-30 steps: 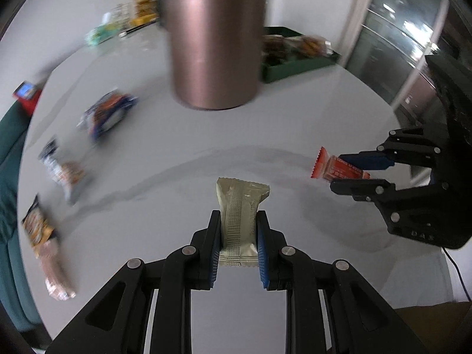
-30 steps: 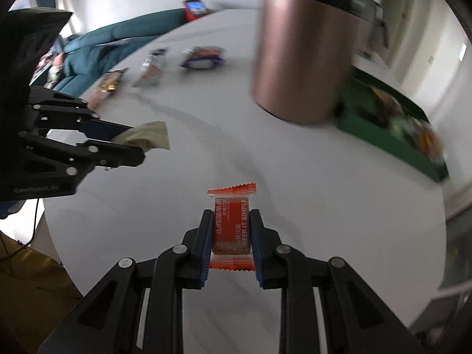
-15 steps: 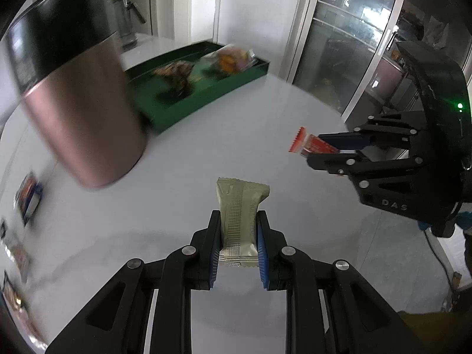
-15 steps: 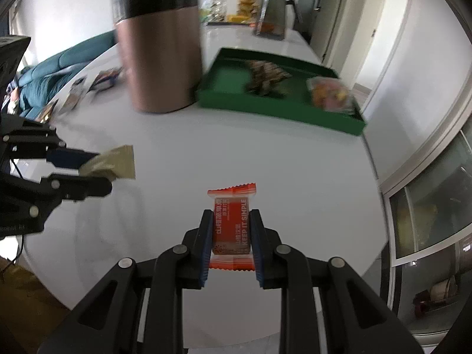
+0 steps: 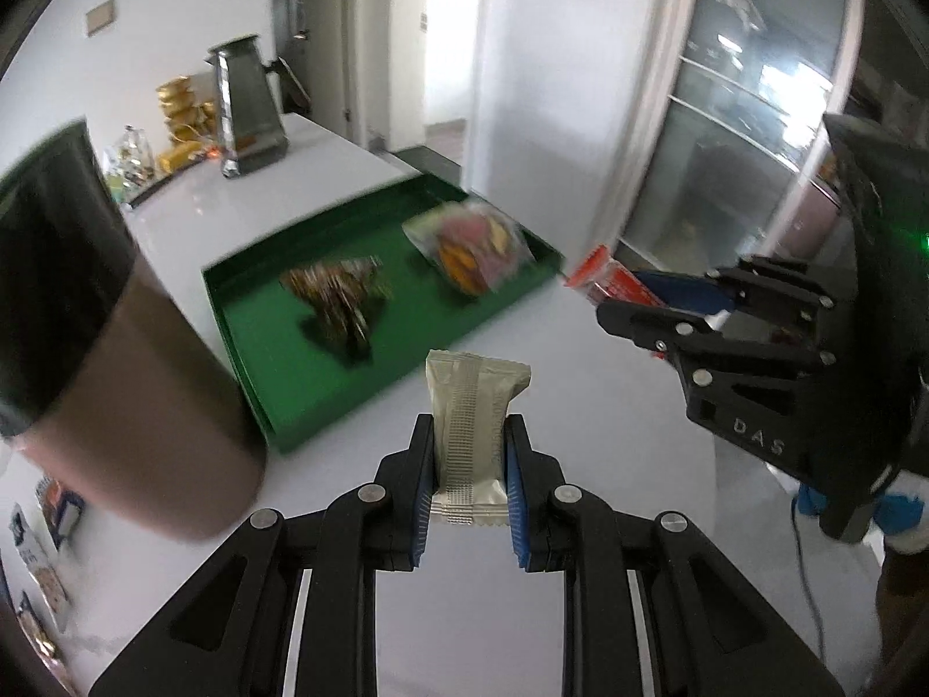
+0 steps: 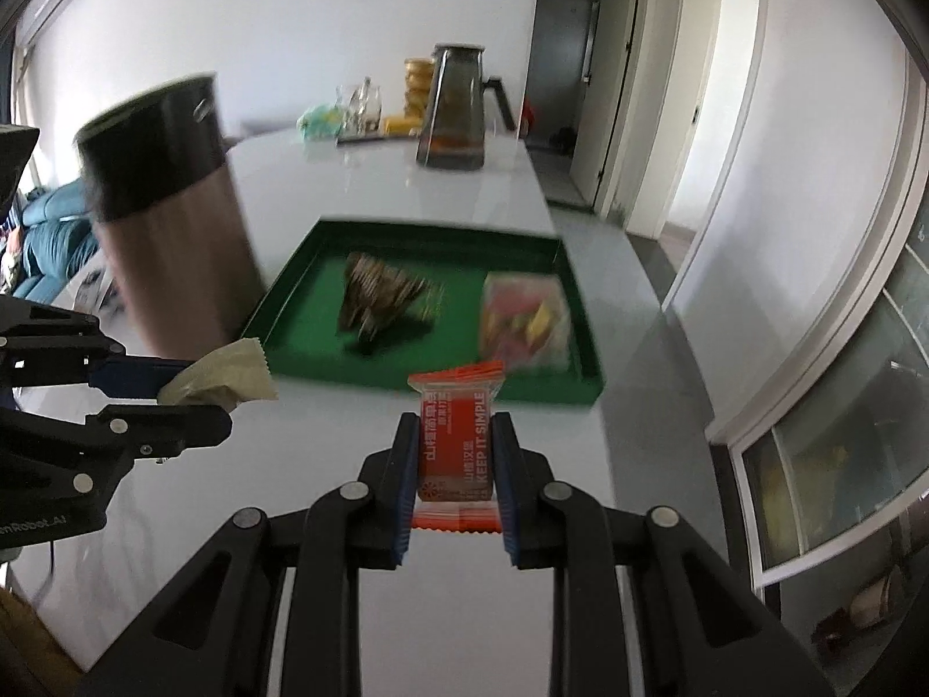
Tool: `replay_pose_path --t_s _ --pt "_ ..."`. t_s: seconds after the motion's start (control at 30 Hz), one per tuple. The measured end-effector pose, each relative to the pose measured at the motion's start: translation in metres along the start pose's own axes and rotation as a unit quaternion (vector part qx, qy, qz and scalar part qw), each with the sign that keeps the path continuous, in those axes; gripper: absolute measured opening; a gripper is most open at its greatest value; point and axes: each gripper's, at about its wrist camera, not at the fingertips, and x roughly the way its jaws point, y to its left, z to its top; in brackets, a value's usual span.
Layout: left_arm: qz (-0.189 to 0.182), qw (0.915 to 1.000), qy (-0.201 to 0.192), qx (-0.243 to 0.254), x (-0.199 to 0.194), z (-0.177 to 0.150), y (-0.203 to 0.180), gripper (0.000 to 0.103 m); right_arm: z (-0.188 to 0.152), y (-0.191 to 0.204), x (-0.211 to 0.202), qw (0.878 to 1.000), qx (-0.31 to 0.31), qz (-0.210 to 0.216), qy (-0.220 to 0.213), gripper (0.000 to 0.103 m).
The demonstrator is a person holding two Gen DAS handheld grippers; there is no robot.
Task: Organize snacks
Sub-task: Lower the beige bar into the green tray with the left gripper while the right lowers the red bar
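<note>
My left gripper (image 5: 469, 467) is shut on a pale beige snack packet (image 5: 471, 406), held above the white table just short of the green tray (image 5: 249, 313). My right gripper (image 6: 454, 467) is shut on an orange snack packet (image 6: 456, 435), also short of the tray's (image 6: 290, 284) near rim. In the tray lie a brown striped packet (image 6: 383, 290) and a clear packet of mixed colourful snacks (image 6: 525, 319). In the left wrist view the right gripper (image 5: 638, 296) is at the right with the orange packet (image 5: 604, 276). In the right wrist view the left gripper (image 6: 191, 392) holds the beige packet (image 6: 226, 377) at the left.
A tall copper canister with a black lid (image 6: 168, 232) stands left of the tray. A dark pitcher (image 6: 456, 110), jars and other items stand at the table's far end. Several loose snack packets (image 5: 40, 528) lie at the far left. The table edge runs along the right.
Both grippers have swung with their packets from the open table towards the green tray and risen a little. The canister now lies to the left instead of ahead.
</note>
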Motion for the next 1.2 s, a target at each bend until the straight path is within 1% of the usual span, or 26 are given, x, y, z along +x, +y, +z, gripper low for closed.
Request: replay_pose_path --t_s 0.2,0.27,0.4,0.5,0.6,0.67,0.73,0.8,0.9,1.1,1.2 --pt "0.033 0.9981 -0.021 -0.049 0.019 0.044 0.015 0.018 0.035 -0.021 0.028 1.0 -0.005 0.006 -0.025 0.0" --pt "0.042 0.9968 -0.022 -0.064 0.03 0.058 0.02 0.018 0.043 -0.026 0.038 1.0 -0.008 0.007 -0.029 0.0" --pt "0.056 0.9947 -0.022 -0.083 0.051 0.075 0.027 0.018 0.062 -0.037 0.062 0.999 -0.01 0.007 -0.035 0.0" --pt "0.071 0.992 -0.021 -0.102 0.069 0.088 0.035 0.018 0.076 -0.046 0.081 0.999 -0.007 0.008 -0.038 0.0" --pt "0.094 0.9882 -0.023 -0.118 0.087 0.1 0.045 0.018 0.092 -0.054 0.101 0.999 -0.006 0.006 -0.039 0.0" --pt "0.114 0.9842 -0.023 -0.134 0.1 0.109 0.055 0.018 0.102 -0.057 0.117 0.999 -0.009 0.001 -0.036 0.0" --pt "0.125 0.9805 -0.018 -0.15 0.113 0.117 0.065 0.018 0.112 -0.059 0.136 1.0 -0.007 0.002 -0.029 0.0" --pt "0.141 0.9767 -0.014 -0.161 0.125 0.122 0.073 0.018 0.119 -0.06 0.151 1.0 -0.006 0.002 -0.023 0.0" --pt "0.155 0.9722 -0.006 -0.175 0.14 0.126 0.085 0.018 0.126 -0.059 0.171 1.0 -0.003 0.008 -0.015 0.0" --pt "0.168 0.9652 0.015 -0.199 0.168 0.123 0.102 0.019 0.132 -0.059 0.208 1.0 0.008 0.013 0.009 0.0" --pt "0.173 0.9632 0.025 -0.204 0.177 0.119 0.107 0.018 0.131 -0.059 0.221 1.0 0.014 0.013 0.02 0.0"
